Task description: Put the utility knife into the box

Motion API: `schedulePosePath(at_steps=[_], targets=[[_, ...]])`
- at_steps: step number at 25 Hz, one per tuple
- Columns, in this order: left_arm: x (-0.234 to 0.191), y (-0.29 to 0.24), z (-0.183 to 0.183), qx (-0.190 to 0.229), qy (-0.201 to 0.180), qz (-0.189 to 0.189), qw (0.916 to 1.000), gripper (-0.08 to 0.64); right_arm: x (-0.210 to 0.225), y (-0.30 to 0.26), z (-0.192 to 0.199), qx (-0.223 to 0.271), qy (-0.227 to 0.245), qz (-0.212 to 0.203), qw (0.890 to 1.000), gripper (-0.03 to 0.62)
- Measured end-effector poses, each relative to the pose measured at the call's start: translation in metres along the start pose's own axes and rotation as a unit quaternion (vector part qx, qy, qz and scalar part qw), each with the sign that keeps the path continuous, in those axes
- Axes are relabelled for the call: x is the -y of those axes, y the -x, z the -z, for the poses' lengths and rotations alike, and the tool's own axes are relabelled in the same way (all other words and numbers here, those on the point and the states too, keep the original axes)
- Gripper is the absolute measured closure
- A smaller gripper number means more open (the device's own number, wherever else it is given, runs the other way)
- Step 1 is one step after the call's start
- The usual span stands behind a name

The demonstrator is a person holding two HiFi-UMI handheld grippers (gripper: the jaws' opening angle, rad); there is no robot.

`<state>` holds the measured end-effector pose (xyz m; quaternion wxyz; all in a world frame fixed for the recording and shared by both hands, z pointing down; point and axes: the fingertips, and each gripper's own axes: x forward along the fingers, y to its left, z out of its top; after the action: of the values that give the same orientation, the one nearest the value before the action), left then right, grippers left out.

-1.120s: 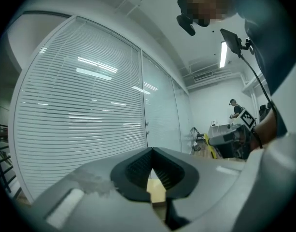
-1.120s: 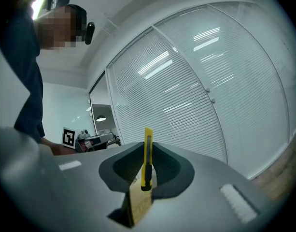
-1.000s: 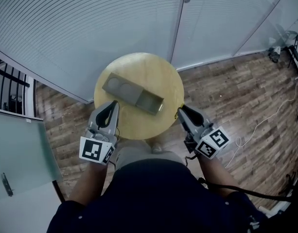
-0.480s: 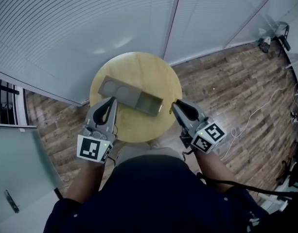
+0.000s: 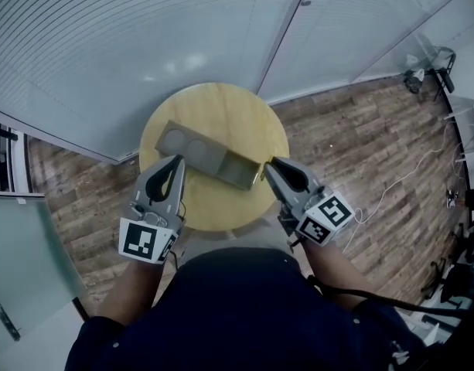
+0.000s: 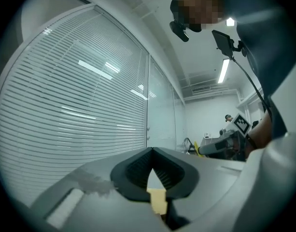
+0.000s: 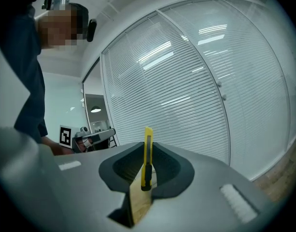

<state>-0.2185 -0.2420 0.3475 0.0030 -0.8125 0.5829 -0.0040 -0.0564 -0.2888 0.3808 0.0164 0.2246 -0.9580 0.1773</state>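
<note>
The right gripper (image 7: 148, 148) pinches the yellow knife (image 7: 148, 158) edge-on between its jaws, with the knife's top poking past their tips. In the head view this gripper (image 5: 269, 163) hangs over the round table (image 5: 221, 107), just beside the right end of the grey box (image 5: 209, 154), so the knife is not yet in the box. The left gripper (image 5: 179, 161) sits at the box's near left side, its jaws pressed together with nothing in them.
</note>
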Motion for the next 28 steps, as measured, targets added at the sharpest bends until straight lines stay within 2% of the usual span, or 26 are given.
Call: schedulePosePath(at_steps=[6, 12, 16, 21, 28], targets=[[-0.006, 0.000, -0.005, 0.018, 0.008, -0.026, 0.9995, 0.557, -0.001, -0.016, -0.002, -0.007, 0.009, -0.036, 0.999, 0.532], [-0.011, -0.003, 0.006, -0.004, -0.022, -0.041, 0.9989, 0.557, 0.014, -0.025, 0.031, -0.025, -0.029, -0.045, 0.998, 0.532], [-0.014, -0.017, 0.016, -0.013, -0.019, -0.050, 0.9985, 0.557, 0.023, -0.034, 0.040, -0.028, -0.034, -0.051, 0.998, 0.532], [-0.016, -0.030, 0.048, -0.042, -0.011, -0.050, 0.9978, 0.557, 0.035, -0.043, 0.062, -0.030, -0.056, -0.050, 0.997, 0.532], [-0.015, -0.043, 0.097, -0.078, -0.028, -0.035, 0.9959, 0.557, 0.056, -0.047, 0.106, -0.051, -0.076, -0.034, 0.995, 0.532]])
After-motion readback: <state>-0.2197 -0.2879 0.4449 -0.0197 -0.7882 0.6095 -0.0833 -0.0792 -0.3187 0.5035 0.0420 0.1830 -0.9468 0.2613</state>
